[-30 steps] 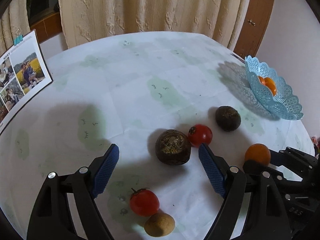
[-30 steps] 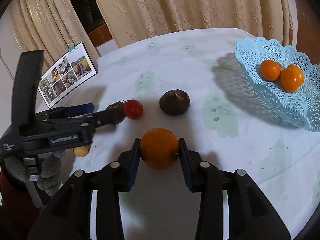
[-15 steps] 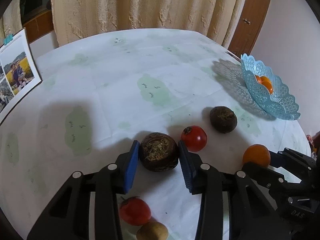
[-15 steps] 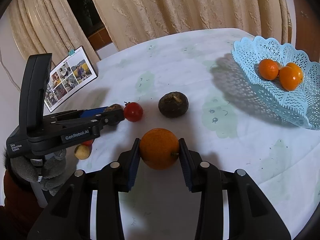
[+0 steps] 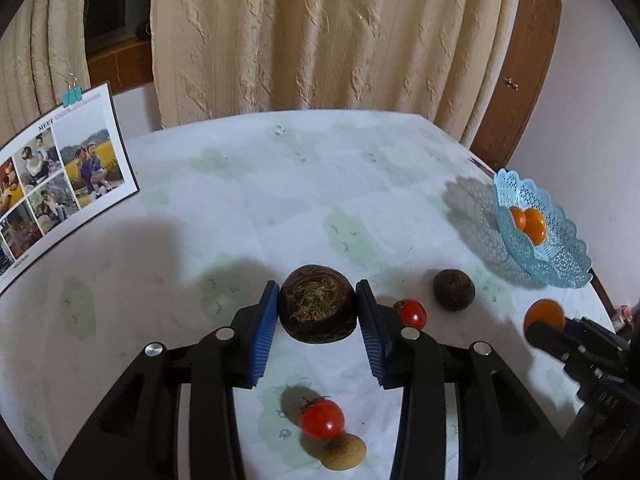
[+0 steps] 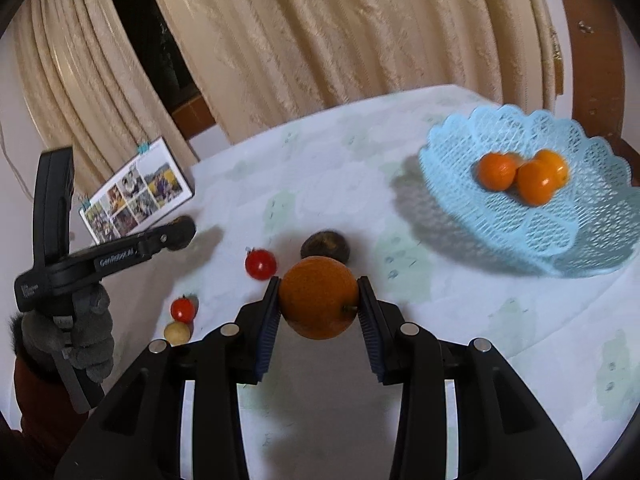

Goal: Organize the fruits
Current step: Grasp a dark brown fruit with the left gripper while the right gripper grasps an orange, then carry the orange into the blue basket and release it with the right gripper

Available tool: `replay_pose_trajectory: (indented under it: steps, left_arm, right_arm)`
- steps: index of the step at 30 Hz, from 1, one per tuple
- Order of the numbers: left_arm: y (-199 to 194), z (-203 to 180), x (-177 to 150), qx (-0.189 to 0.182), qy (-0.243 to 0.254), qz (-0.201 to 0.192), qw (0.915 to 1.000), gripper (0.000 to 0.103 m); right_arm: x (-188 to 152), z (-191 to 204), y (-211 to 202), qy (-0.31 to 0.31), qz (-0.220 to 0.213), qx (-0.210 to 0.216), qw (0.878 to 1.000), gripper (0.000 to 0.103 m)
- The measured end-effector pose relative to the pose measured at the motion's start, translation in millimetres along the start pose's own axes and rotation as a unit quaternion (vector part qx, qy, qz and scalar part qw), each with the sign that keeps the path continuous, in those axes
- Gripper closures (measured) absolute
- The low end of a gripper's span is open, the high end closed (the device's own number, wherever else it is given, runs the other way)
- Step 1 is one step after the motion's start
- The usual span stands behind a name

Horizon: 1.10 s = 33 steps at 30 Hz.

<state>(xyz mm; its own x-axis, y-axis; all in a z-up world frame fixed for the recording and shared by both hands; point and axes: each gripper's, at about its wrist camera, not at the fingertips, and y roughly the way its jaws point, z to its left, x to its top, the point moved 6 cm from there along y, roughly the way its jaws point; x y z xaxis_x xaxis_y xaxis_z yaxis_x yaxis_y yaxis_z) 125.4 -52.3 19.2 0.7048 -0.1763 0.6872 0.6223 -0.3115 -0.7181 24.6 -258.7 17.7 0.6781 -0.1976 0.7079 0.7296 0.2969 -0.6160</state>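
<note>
Oranges point(image 6: 318, 303): four. Tomatoes point(image 5: 321, 419): two. Dark fruits point(image 5: 317, 309): two. Tan fruit point(image 5: 344, 451): one. Basket point(image 6: 560, 240): one.

We hold a gripper in each hand, both tilted down over the table. Our left gripper point(image 5: 317, 312) has its blue pads point(image 5: 264, 332) pressed on a brown fruit point(image 5: 316, 306), lifted clear. Our right gripper point(image 6: 318, 306) clamps an orange point(image 6: 318, 302) the same way. Our gloved left hand point(image 6: 76, 340) wraps the left handle, red sleeve point(image 6: 32, 408) below.

Black plastic grippers point(image 5: 317, 336) with blue ribbed pads point(image 5: 264, 336) and silver screws (white "GenRobot.AI" lettering), grey knit glove point(image 6: 86, 332), dark red sleeve point(image 6: 36, 404).
</note>
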Motion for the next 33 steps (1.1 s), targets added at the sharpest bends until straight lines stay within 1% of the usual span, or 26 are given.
replay_pose_trajectory:
  steps: [5, 8, 14, 18, 23, 26, 33]
  left_arm:
    - [-8.2, -7.0, 1.6, -0.001, 0.008, -0.009, 0.9999, 0.063]
    - [-11.1, -10.1, 2.2, 0.007, 0.013, -0.014, 0.9998, 0.063]
    - [-14.5, -13.6, 3.3, 0.009, 0.014, -0.019, 0.9997, 0.063]
    - [-17.1, -17.0, 3.6, 0.009, 0.014, -0.022, 0.9996, 0.063]
    - [-21.0, -20.7, 5.6, 0.007, 0.012, -0.026, 0.9996, 0.063]
    - [-23.8, -25.7, 6.9, 0.005, 0.014, -0.03, 0.9995, 0.063]
    - [-28.3, -39.3, 10.0, 0.001, 0.018, -0.035, 0.9992, 0.063]
  right_arm:
    - [14.5, -16.6, -19.3, 0.015, -0.03, -0.016, 0.999, 0.064]
    - [21.2, -32.0, -31.3, 0.028, -0.048, -0.031, 0.998, 0.064]
    - [30.6, -71.4, -50.7, 0.067, -0.079, -0.066, 0.992, 0.064]
    - [35.3, -95.6, -60.5, 0.08, -0.096, -0.102, 0.987, 0.064]
    - [36.6, -122.3, -62.8, 0.095, -0.102, -0.135, 0.981, 0.064]
    - [35.0, -131.6, -62.3, 0.101, -0.104, -0.152, 0.978, 0.064]
    - [28.5, -153.5, -65.0, 0.123, -0.108, -0.169, 0.972, 0.064]
